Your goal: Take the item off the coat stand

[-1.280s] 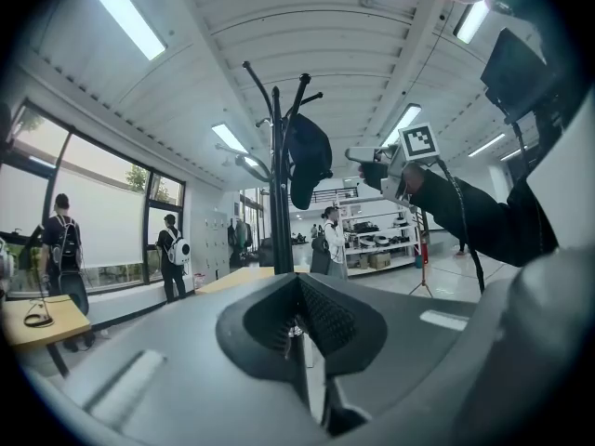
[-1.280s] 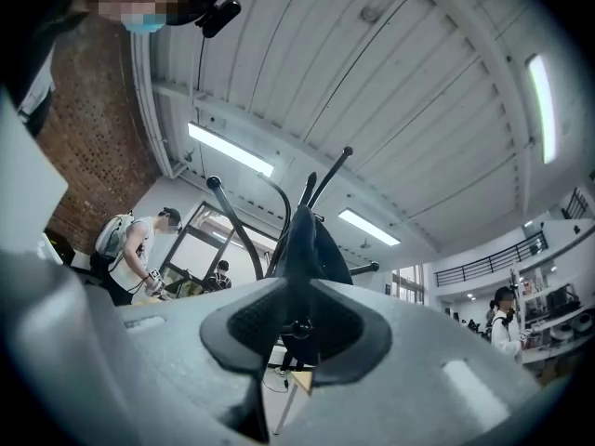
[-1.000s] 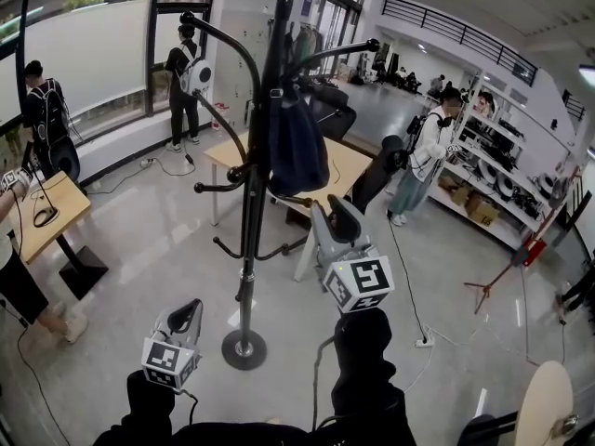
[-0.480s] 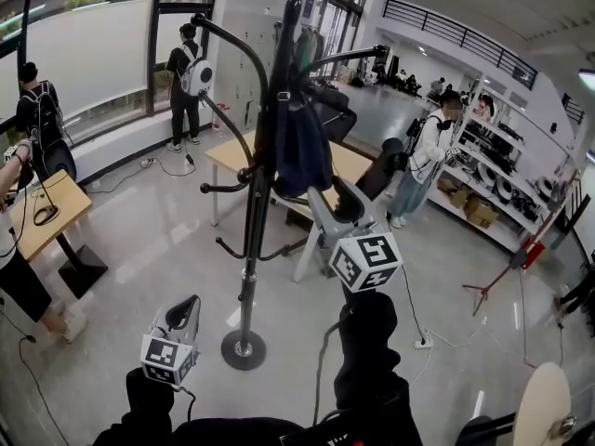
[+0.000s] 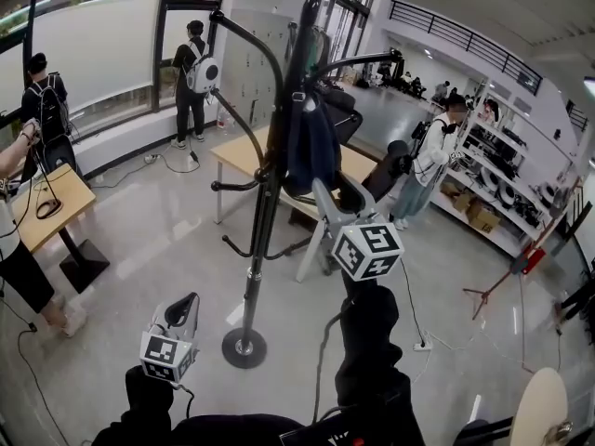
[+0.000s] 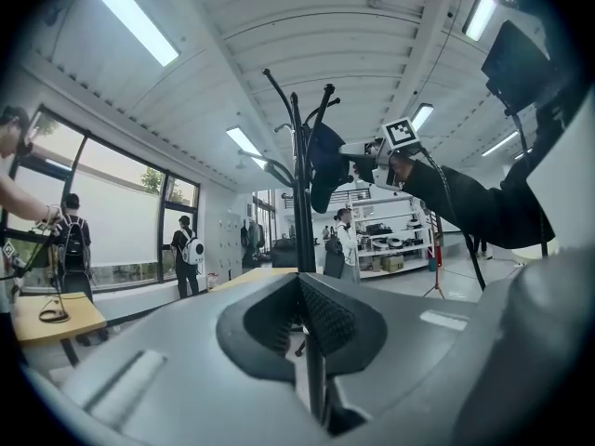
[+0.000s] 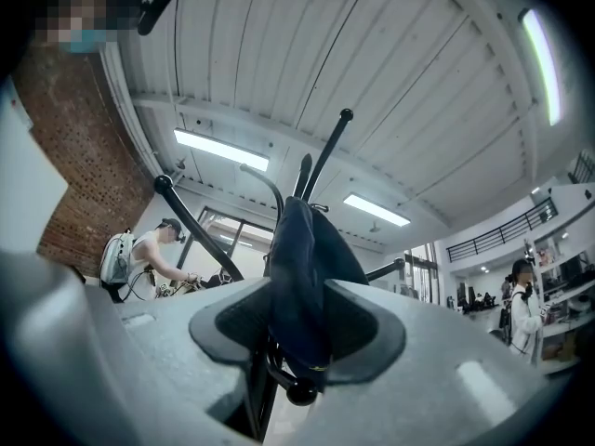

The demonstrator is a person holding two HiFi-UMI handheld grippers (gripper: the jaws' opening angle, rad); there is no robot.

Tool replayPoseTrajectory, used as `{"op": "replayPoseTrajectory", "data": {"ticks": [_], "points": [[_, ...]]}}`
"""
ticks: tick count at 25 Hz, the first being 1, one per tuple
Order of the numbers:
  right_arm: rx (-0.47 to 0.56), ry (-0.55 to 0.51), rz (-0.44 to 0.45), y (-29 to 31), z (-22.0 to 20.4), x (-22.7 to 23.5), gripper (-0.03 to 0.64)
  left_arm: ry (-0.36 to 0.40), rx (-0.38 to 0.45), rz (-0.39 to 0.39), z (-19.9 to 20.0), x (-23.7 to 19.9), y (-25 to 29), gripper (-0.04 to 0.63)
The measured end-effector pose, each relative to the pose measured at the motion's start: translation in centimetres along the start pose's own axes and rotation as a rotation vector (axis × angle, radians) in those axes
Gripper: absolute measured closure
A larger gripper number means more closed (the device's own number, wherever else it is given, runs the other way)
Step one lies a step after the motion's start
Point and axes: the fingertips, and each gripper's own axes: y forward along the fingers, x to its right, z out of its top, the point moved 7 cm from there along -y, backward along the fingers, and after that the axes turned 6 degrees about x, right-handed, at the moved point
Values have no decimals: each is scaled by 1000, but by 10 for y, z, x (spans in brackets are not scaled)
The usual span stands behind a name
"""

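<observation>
A dark navy fabric bag (image 5: 311, 147) hangs high on a black metal coat stand (image 5: 260, 240) with curved arms. The right gripper (image 5: 335, 196), held up at the end of a black sleeve (image 5: 367, 342), has the bag's lower end between its jaws. They have just been closing, and the pads now rest against the cloth on either side. The left gripper (image 5: 186, 307) hangs low near the stand's round base (image 5: 244, 348), apart from it, jaws pressed together on nothing. Behind, a person wearing a white backpack (image 5: 197, 72) stands by the window, past a light wooden table (image 5: 242, 151).
</observation>
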Motion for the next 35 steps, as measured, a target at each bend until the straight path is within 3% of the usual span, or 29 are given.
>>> {"op": "replayPoseTrajectory", "data": {"ticks": [8, 14, 23, 35], "points": [[-3, 10, -28, 0, -1, 3, 528, -34, 1, -3, 9, 2, 0, 592], [4, 47, -17, 2, 2, 7, 569, -19, 16, -4, 9, -1, 3, 592], [-2, 112, 3, 3, 10, 12, 578, -15, 13, -4, 2, -5, 1, 592], [49, 75, -10, -5, 33, 16, 581, -31, 24, 1, -1, -2, 0, 592]]}}
